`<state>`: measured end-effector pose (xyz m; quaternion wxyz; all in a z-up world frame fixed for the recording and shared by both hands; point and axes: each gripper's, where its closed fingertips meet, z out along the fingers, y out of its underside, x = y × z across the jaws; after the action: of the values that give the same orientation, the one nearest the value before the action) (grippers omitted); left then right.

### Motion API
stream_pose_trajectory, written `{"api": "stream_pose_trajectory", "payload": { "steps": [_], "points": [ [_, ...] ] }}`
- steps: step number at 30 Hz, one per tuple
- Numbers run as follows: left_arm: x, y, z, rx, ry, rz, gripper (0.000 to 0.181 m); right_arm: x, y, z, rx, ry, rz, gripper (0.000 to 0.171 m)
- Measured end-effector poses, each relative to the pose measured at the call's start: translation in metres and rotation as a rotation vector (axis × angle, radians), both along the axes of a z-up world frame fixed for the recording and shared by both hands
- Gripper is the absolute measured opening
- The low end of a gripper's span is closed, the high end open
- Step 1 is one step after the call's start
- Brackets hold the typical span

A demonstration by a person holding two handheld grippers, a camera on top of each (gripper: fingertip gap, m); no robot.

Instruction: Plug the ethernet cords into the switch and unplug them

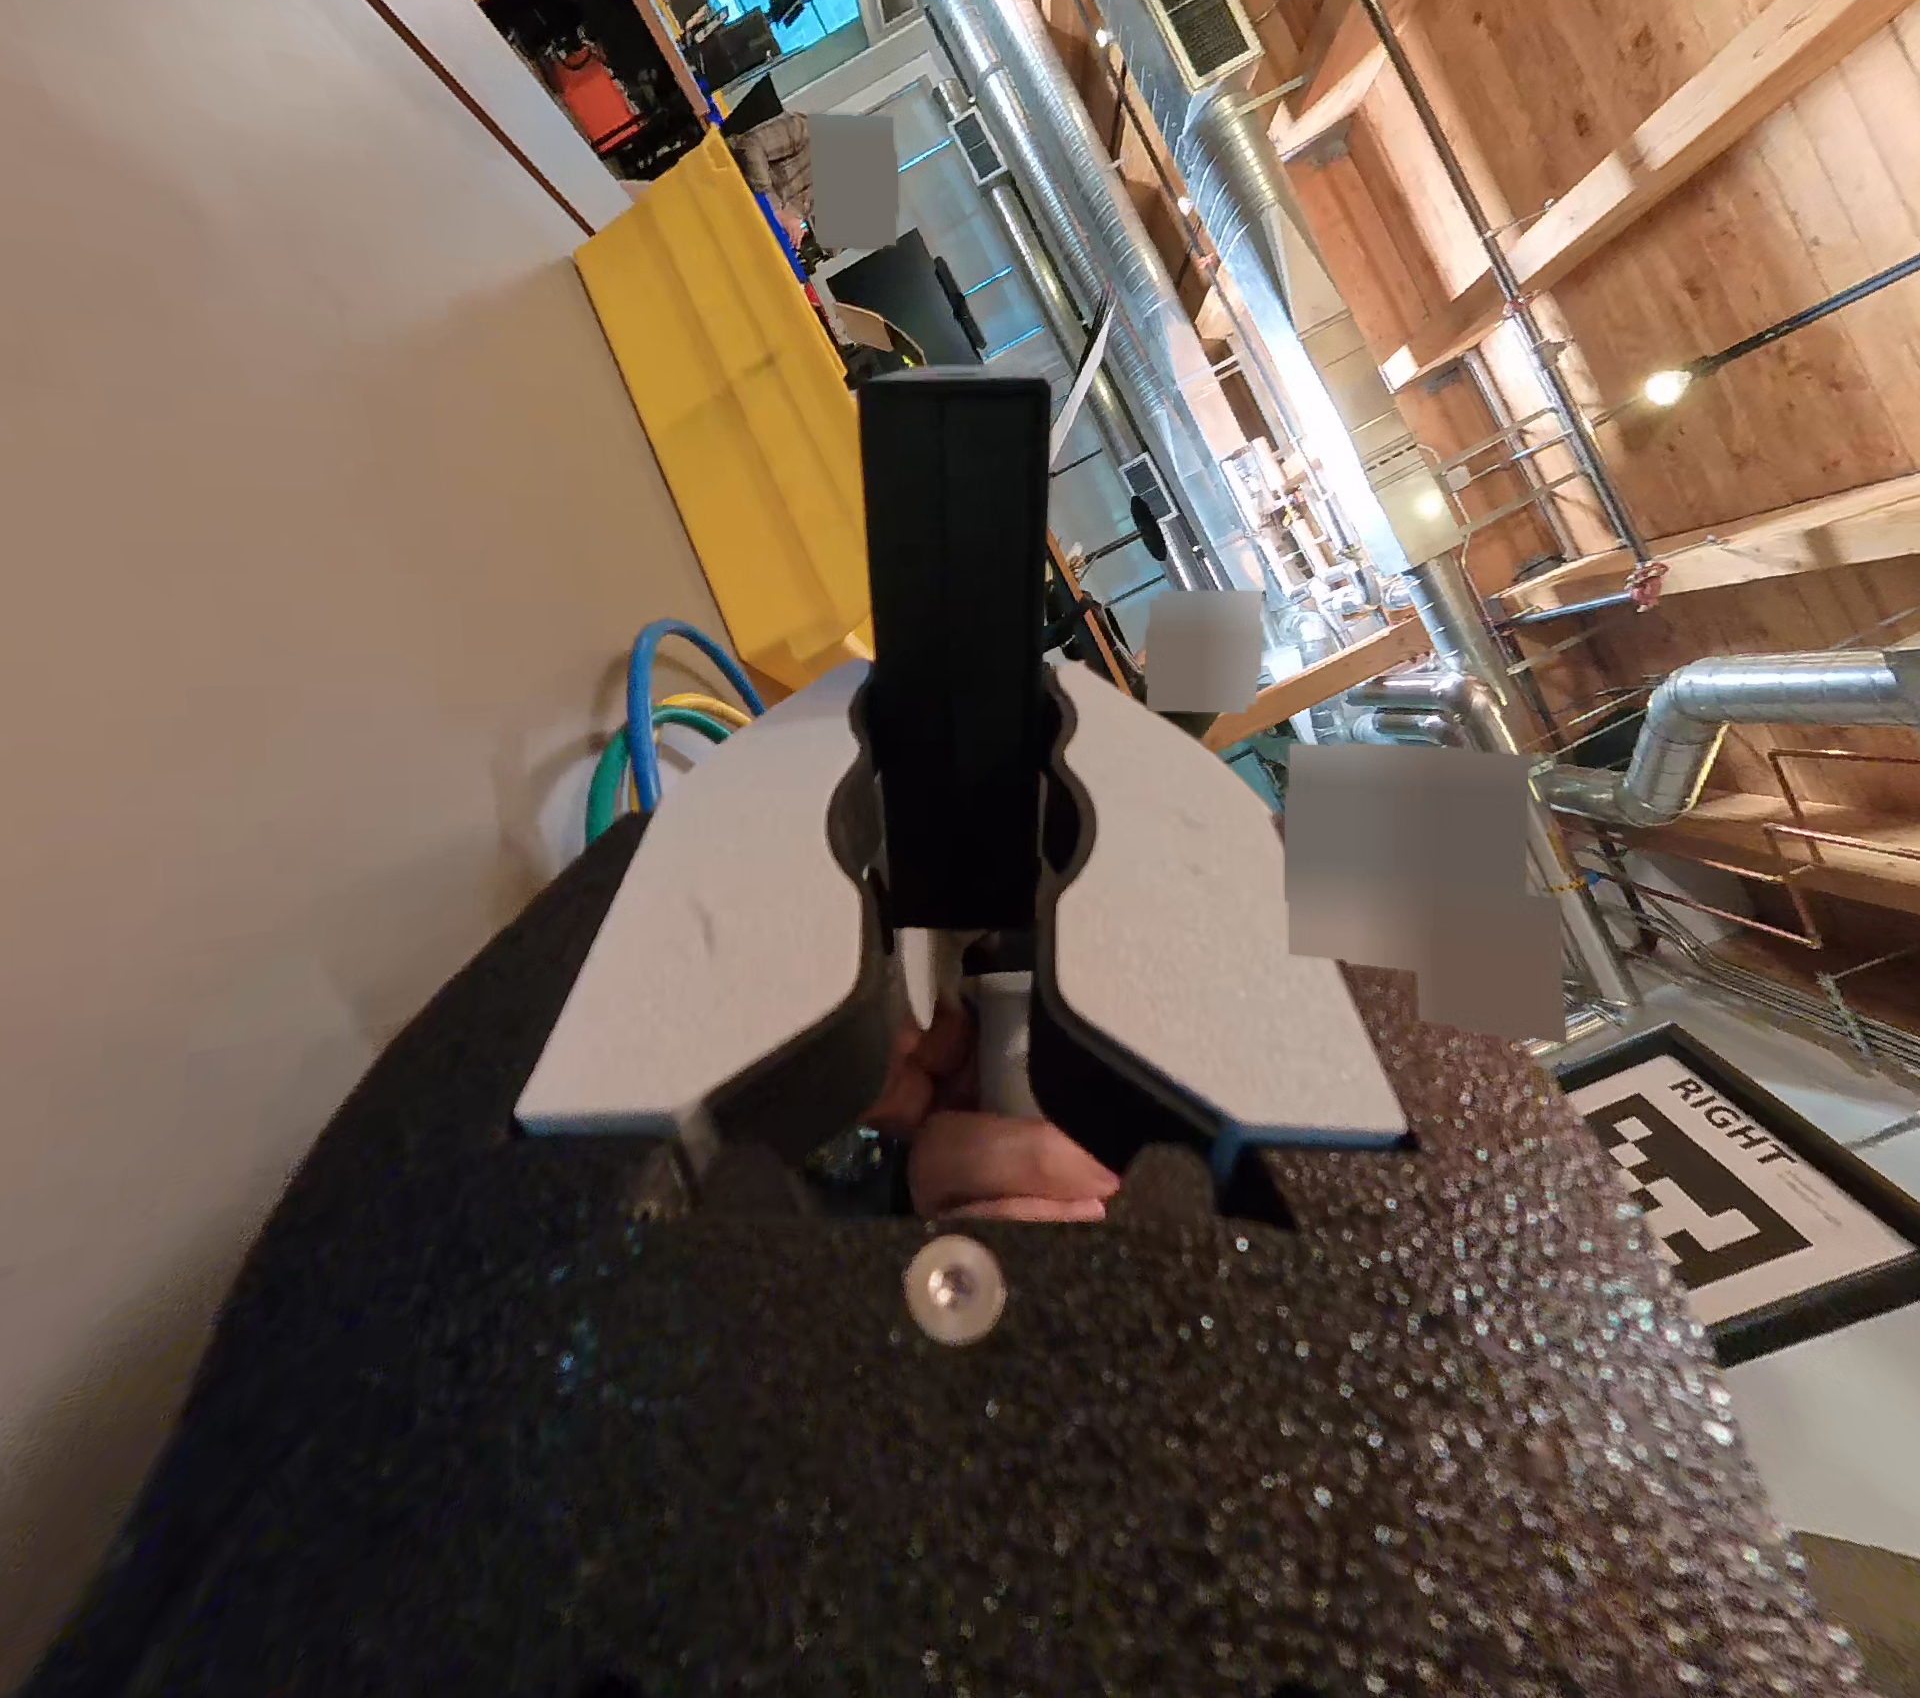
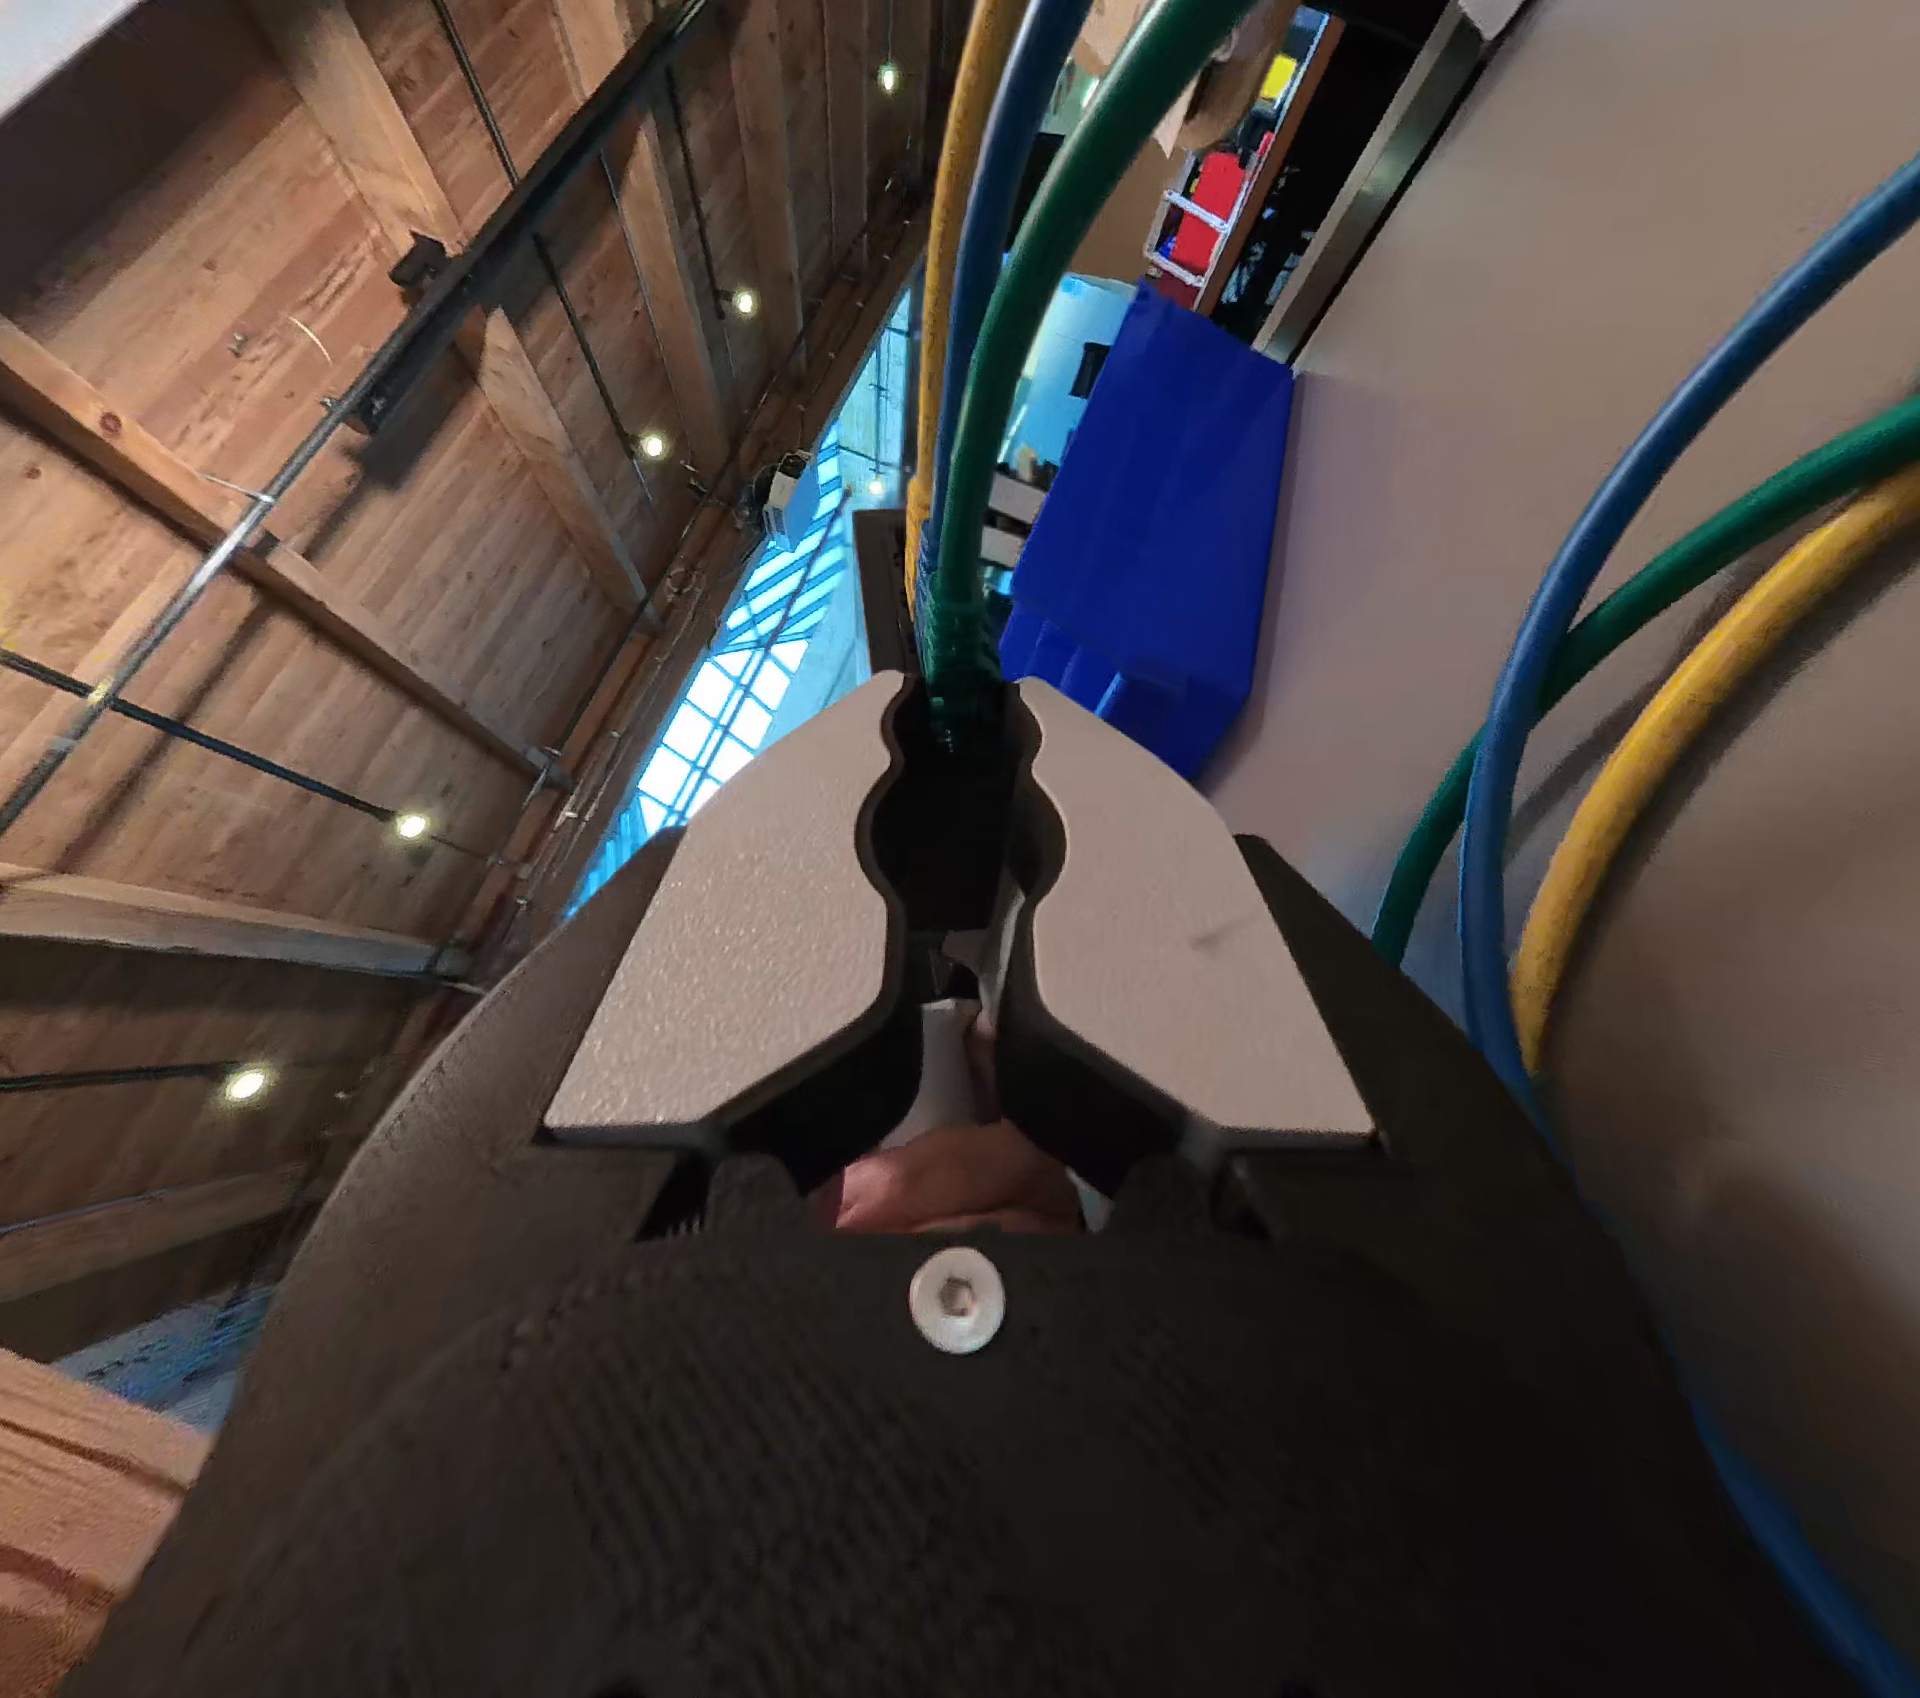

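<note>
Your left gripper (image 1: pixel 954 713) is closed on the black switch (image 1: pixel 954 588), which stands up between its two grey fingers (image 1: pixel 727 910) and reaches past their tips. Behind it, on the pale table (image 1: pixel 260 453), loops of blue, green and yellow cord (image 1: pixel 649 713) lie beside a yellow bin (image 1: pixel 727 443).

Your right gripper (image 2: pixel 961 713) is closed around the boot of the green cord (image 2: pixel 961 640), just behind its plug. Blue (image 2: pixel 997 214) and yellow (image 2: pixel 961 194) cords run close beside it toward the same dark box edge (image 2: pixel 883 578); I cannot tell if any plug is fully seated. A blue bin (image 2: pixel 1143 526) sits near on the table.

I judge the switch to be light and stiff, with smooth sides, so it may slip or turn when you push a plug in; hold it across the body, as now. The cords are soft and springy. Take each one at the stiff boot, not on the cable. The small locking clip is likely fragile, so press it before you pull out.
</note>
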<state>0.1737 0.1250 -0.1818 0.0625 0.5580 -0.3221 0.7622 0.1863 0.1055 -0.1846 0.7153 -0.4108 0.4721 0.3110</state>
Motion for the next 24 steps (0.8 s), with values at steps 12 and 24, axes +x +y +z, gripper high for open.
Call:
{"api": "stream_pose_trajectory", "payload": {
  "steps": [12,24],
  "points": [
    [0.001,-0.002,-0.001,-0.241,0.024,-0.047,0.027,0.005,0.003,0.006,-0.150,-0.181,0.057,0.013],
    [-0.003,-0.001,0.008,-0.144,-0.078,-0.092,0.027,0.000,0.004,0.017,-0.170,-0.270,0.104,0.014]
  ]
}}
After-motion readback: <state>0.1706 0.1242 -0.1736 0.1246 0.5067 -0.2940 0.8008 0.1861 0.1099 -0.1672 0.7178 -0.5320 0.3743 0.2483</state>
